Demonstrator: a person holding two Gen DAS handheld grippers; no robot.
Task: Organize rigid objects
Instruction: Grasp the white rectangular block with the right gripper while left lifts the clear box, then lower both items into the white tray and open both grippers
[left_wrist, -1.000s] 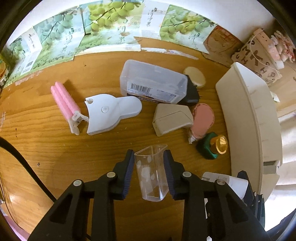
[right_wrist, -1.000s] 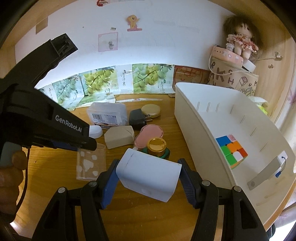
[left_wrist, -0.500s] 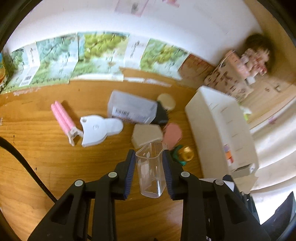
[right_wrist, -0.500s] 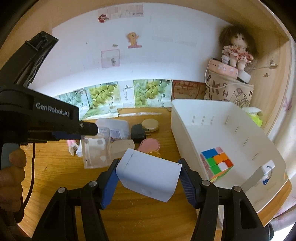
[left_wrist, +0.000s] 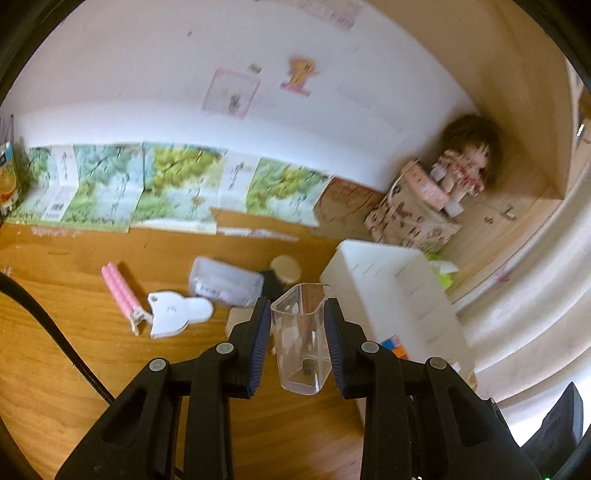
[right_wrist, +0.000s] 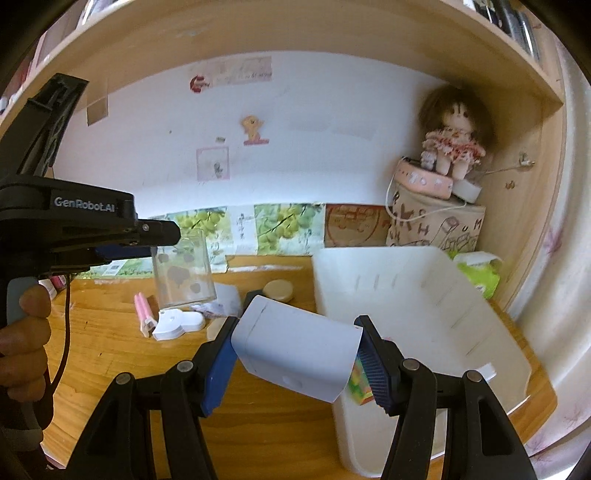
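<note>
My left gripper (left_wrist: 298, 334) is shut on a clear plastic cup (left_wrist: 301, 341), held well above the wooden desk (left_wrist: 74, 332). The right wrist view shows that same cup (right_wrist: 183, 269) in the air at the left, with a hand (right_wrist: 22, 354) on the handle. My right gripper (right_wrist: 297, 356) is shut on a white rounded box (right_wrist: 295, 354) near the front left corner of the white bin (right_wrist: 424, 295). A colourful cube (left_wrist: 395, 345) lies inside the bin (left_wrist: 391, 291), partly hidden behind the box in the right wrist view.
On the desk lie a pink roller (left_wrist: 122, 291), a white flat holder (left_wrist: 177, 317), a clear lidded case (left_wrist: 225, 282), a black plug (left_wrist: 271, 286) and a round beige tin (right_wrist: 279, 290). A doll (right_wrist: 452, 144) sits on a patterned box (right_wrist: 436, 225) behind the bin.
Both grippers have risen with their loads and tilted up toward the wall. The desk objects now look smaller and farther, and the right gripper is closer to the bin.
</note>
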